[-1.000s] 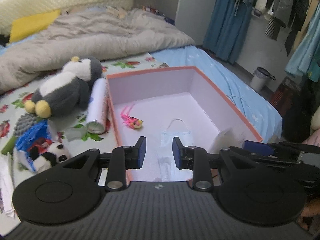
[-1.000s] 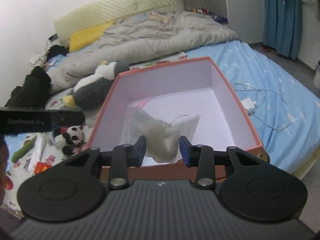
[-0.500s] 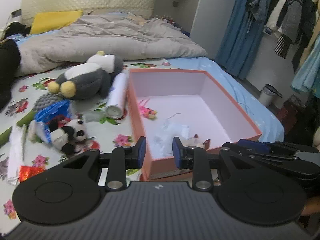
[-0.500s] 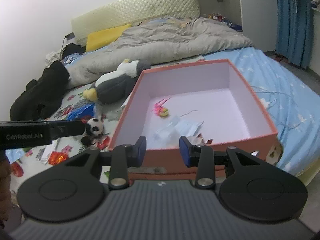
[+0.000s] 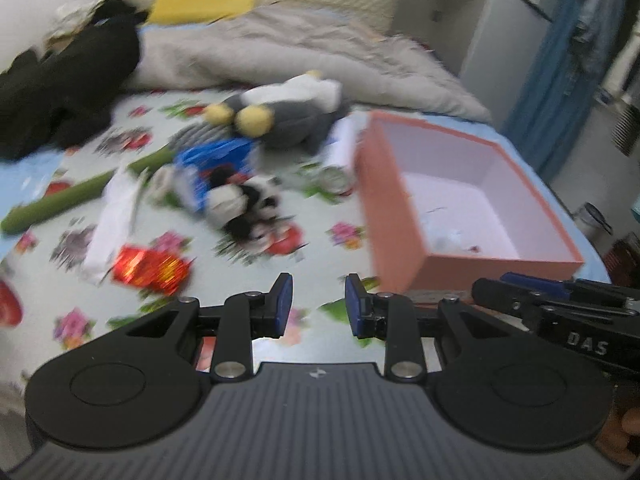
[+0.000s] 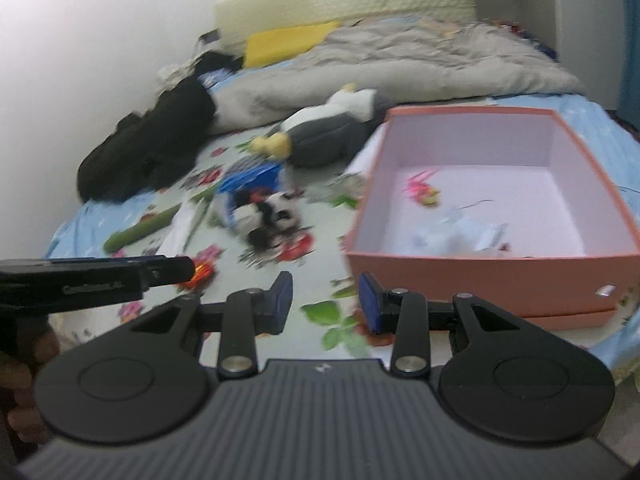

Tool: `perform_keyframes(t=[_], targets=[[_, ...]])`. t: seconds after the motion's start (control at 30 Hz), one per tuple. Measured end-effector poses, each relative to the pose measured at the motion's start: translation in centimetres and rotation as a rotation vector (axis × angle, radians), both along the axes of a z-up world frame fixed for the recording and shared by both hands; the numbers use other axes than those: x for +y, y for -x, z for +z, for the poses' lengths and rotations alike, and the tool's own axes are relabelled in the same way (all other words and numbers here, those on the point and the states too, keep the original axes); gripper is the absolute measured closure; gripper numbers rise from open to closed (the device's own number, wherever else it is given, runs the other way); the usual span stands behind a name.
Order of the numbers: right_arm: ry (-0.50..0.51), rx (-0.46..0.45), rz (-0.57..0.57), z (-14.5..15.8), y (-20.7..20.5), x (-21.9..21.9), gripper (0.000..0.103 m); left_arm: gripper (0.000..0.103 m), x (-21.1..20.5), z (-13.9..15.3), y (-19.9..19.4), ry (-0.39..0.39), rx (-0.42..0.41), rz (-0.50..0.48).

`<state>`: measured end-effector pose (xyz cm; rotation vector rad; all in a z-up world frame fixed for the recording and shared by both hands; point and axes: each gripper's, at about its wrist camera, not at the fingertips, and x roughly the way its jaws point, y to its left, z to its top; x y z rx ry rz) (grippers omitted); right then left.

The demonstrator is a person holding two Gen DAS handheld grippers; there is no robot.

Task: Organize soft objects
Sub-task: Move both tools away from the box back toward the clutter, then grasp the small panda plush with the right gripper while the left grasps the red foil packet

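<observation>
An orange box (image 5: pixel 394 208) (image 6: pixel 492 270) with a pale lilac inside stands on the bed; a pink toy (image 6: pixel 422 192) and crumpled white face masks (image 6: pixel 460 232) lie in it. Left of the box lie a grey-and-white penguin plush (image 5: pixel 288 114) (image 6: pixel 324 130) and a small panda plush (image 5: pixel 244 208) (image 6: pixel 268 216). My left gripper (image 5: pixel 318 304) is open and empty over the flowered sheet, short of the panda. My right gripper (image 6: pixel 325 300) is open and empty too, by the box's near left corner. Both views are blurred.
A blue packet (image 5: pixel 218 164), a green stick (image 5: pixel 60 200), white paper (image 5: pixel 112 216) and a red foil wrapper (image 5: pixel 150 268) litter the sheet. Black clothing (image 5: pixel 60 80), a grey quilt (image 6: pixel 400 60) and a yellow pillow (image 6: pixel 288 40) lie further back.
Both grippers have drawn back from over the box and swung left toward the toys on the sheet. The masks now lie crumpled in the box. Neither gripper's jaws changed.
</observation>
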<state>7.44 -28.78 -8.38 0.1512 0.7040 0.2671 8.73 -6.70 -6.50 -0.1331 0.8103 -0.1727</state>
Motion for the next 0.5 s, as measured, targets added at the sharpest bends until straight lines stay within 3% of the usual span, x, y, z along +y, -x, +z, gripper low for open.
perform_keyframes(t=[0.27, 0.4, 0.5], targets=[[0.022, 0.025, 0.130, -0.7, -3.2, 5.3, 0.063, 0.062, 5.5, -3.8, -2.1, -0.022, 0.075, 0.117], [0.018, 0.032, 0.135, -1.3, -6.1, 7.3, 0.063, 0.056, 7.3, -5.4, -4.3, -0.051, 0.102, 0.137], [0.001, 0.053, 0.125, -2.0, -8.7, 8.4, 0.052, 0.053, 8.7, -6.6, -5.8, -0.063, 0.123, 0.158]])
